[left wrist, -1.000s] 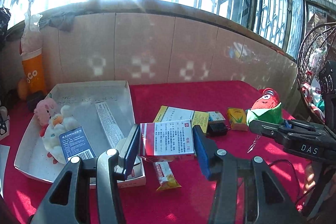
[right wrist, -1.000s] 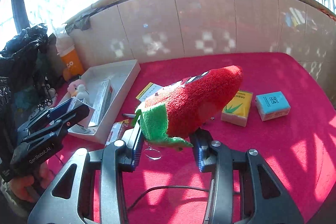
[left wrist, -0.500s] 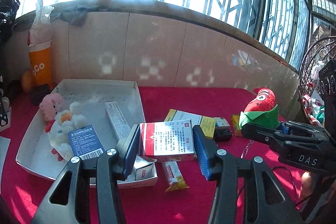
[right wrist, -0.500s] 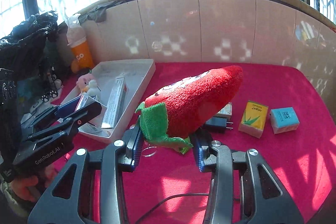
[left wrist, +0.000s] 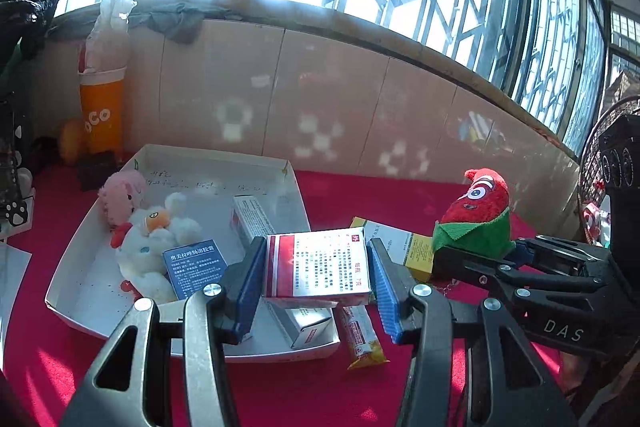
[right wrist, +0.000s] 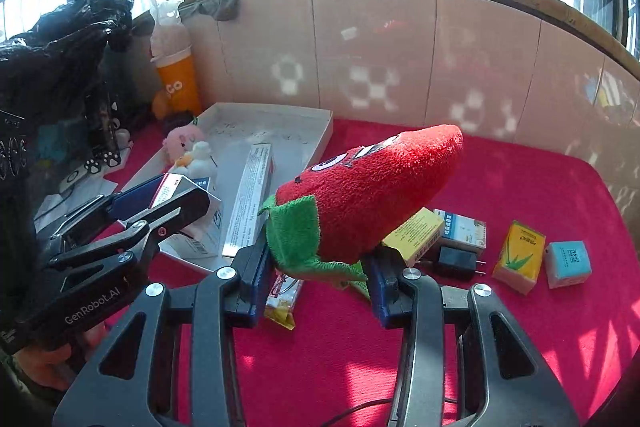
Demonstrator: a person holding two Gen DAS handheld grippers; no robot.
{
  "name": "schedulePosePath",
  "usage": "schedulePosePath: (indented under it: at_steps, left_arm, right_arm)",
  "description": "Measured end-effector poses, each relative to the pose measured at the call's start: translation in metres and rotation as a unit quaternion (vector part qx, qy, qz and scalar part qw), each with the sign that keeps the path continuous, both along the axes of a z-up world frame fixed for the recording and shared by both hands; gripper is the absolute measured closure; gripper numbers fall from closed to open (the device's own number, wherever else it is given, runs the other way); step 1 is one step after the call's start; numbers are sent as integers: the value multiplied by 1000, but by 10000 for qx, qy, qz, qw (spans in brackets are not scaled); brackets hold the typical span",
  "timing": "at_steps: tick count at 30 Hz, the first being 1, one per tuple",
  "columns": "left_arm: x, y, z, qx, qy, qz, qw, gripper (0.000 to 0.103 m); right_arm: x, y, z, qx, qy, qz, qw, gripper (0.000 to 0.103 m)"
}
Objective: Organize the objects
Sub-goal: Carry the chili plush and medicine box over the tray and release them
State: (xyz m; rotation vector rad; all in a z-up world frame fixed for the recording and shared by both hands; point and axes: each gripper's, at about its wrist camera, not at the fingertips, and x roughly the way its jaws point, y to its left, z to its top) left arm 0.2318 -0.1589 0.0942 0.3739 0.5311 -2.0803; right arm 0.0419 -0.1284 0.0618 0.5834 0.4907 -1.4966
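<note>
My left gripper (left wrist: 316,281) is shut on a red-and-white medicine box (left wrist: 316,265), held above the near right corner of the white cardboard tray (left wrist: 64,287). In the right wrist view the same left gripper (right wrist: 160,199) hovers over the tray (right wrist: 320,131). My right gripper (right wrist: 316,269) is shut on the green leafy base of a red plush chili toy (right wrist: 368,195), lifted over the red cloth. That toy (left wrist: 476,217) shows at the right of the left wrist view too. The tray holds a pink plush (left wrist: 122,193), a white plush (left wrist: 156,243), a dark blue box (left wrist: 194,265) and a long white box (right wrist: 250,203).
On the red cloth lie a yellow box (right wrist: 414,233), a blue-white box (right wrist: 462,229), a black charger (right wrist: 456,263), a yellow-green carton (right wrist: 520,257), a light blue cube box (right wrist: 568,263) and a snack sachet (left wrist: 362,335). An orange cup (left wrist: 100,115) stands by the tiled wall.
Both grippers have drifted left toward the tray, each carrying its object. The tray and the loose boxes sit further right in both views. Both grips look unchanged.
</note>
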Motion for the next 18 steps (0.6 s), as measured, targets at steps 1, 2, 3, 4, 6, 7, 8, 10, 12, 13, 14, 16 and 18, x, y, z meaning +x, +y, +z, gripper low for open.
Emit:
schedulePosePath:
  at_steps: [1,2,3,4,6,7,8,10,12,13,14,16,18]
  left_arm:
    - [3,-2,0,3,7,32,10000,53]
    - [6,-3,0,10,19,67,10000,53]
    - [9,-5,0,19,32,105,9999,53]
    - [12,-7,0,27,47,151,9999,53]
    - [20,-12,0,37,83,248,9997,53]
    - [24,-14,0,41,102,302,9995,52]
    - [29,-16,0,45,121,360,9993,52]
    - [38,-21,0,51,135,474,9988,52]
    - [47,-28,1,47,95,580,9983,52]
    - [50,-31,0,36,59,632,9980,52]
    - [54,-34,0,33,13,687,9976,52]
    - [63,-39,-1,33,-2,797,9968,52]
    - [72,-47,-5,75,5,885,9960,52]
  right_arm:
    - [3,-3,0,12,12,29,10000,63]
    - [5,-5,0,23,29,51,10000,63]
    - [8,-8,0,32,47,71,10000,63]
    - [10,-10,0,45,59,98,9999,63]
    - [14,-16,1,65,71,147,9998,63]
    - [16,-20,1,77,74,172,9998,63]
    - [19,-24,3,84,76,200,9997,63]
    - [24,-31,5,98,93,259,9996,63]
    - [30,-40,7,128,120,333,9993,63]
    - [32,-45,8,146,128,367,9991,63]
    - [35,-49,9,162,138,400,9990,63]
    - [40,-58,9,203,204,436,9986,63]
    - [45,-67,8,252,249,462,9983,63]
